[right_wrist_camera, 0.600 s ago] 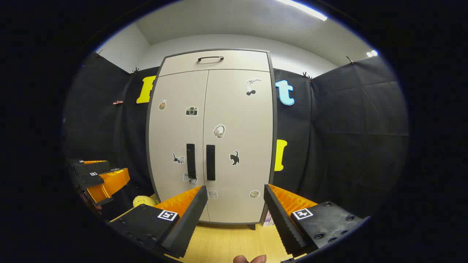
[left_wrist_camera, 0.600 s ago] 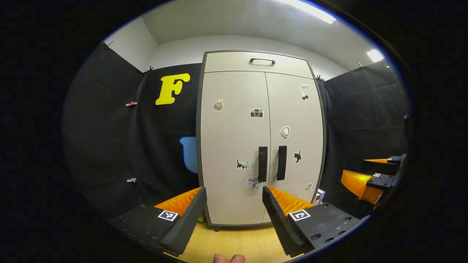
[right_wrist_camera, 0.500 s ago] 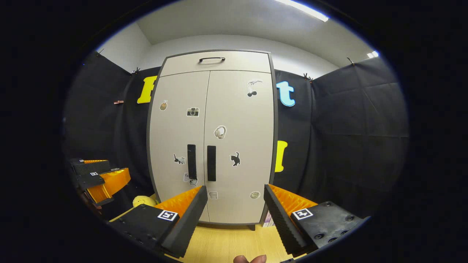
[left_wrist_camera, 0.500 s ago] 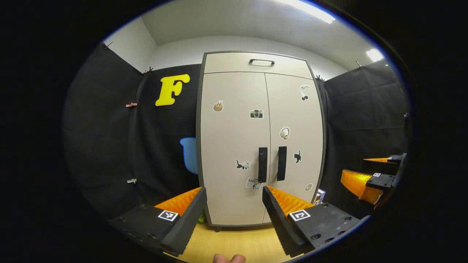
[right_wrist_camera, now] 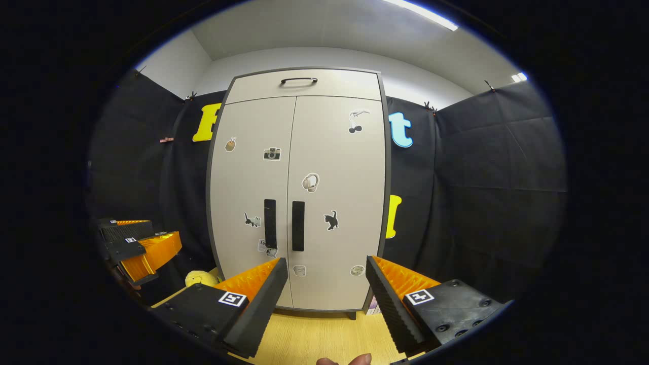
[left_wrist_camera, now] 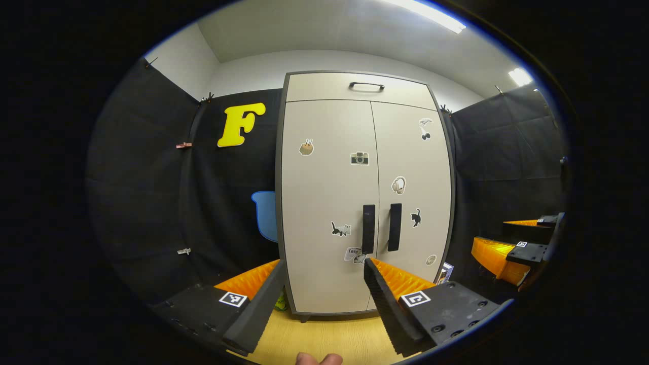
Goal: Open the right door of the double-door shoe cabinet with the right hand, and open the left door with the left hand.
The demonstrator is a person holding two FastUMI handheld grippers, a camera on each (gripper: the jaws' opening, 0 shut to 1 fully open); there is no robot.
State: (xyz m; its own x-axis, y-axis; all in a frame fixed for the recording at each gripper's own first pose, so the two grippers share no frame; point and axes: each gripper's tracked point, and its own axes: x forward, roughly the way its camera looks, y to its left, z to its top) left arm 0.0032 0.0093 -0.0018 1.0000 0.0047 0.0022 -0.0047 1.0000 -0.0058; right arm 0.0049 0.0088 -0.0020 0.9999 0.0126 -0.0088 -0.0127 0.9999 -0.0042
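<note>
The beige shoe cabinet (left_wrist_camera: 324, 177) (right_wrist_camera: 253, 192) stands ahead with both doors closed. Two black vertical handles sit side by side at the middle seam: the left door's handle (left_wrist_camera: 368, 229) (right_wrist_camera: 270, 223) and the right door's handle (left_wrist_camera: 395, 227) (right_wrist_camera: 298, 226). My left gripper (left_wrist_camera: 324, 284) is open, well short of the doors, fingers framing the left door's lower part. My right gripper (right_wrist_camera: 327, 284) is open too, below and in front of the right door. The right gripper (left_wrist_camera: 522, 243) also appears at the edge of the left gripper view, and the left gripper (right_wrist_camera: 137, 246) at the left of the right gripper view.
A top drawer with a black handle (left_wrist_camera: 366, 86) sits above the doors. Stickers dot both doors. The floor (right_wrist_camera: 324, 334) is light wood. A yellow soft object (right_wrist_camera: 200, 278) lies at the cabinet's left foot, a small box (left_wrist_camera: 443, 272) at its right. Black cloth walls close in on both sides.
Both views have shifted slightly; the cabinet sits a little farther right and looks marginally larger. Both grippers stay open and the doors stay closed.
</note>
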